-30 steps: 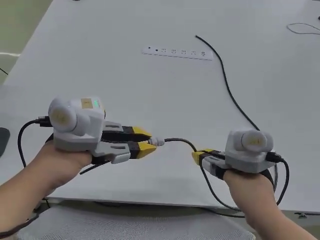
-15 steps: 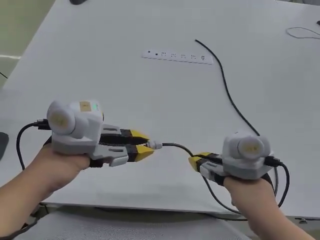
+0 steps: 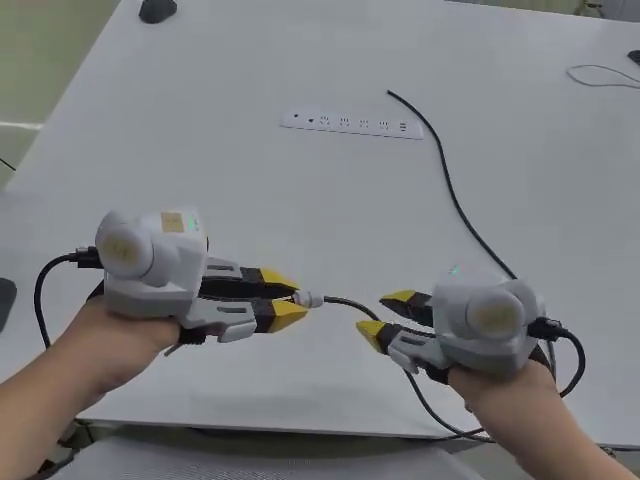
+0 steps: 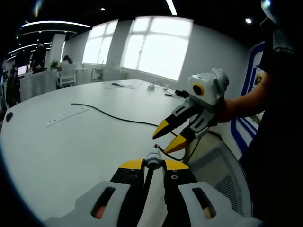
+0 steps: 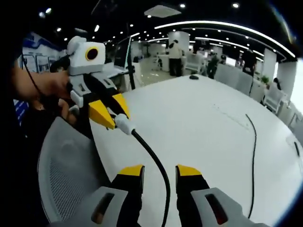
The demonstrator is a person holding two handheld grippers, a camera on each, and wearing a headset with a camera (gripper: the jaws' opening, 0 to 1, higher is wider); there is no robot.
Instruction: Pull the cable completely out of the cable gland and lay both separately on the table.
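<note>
The small white cable gland sits clamped in the yellow tips of my left gripper, just above the table's near edge. A thin black cable leaves the gland and runs right, passing loosely between the jaws of my right gripper, which stands open. In the left gripper view the gland is pinched in the left gripper, and the right gripper faces it with spread tips. In the right gripper view the cable crosses the open right gripper toward the gland.
A white power strip lies mid-table with a long black cord trailing toward the right. A dark mouse rests at the far left and a thin white wire at the far right. The table edge is close below both grippers.
My right gripper was shut on the cable and has now opened, letting it go. The left gripper still holds the gland in about the same place.
</note>
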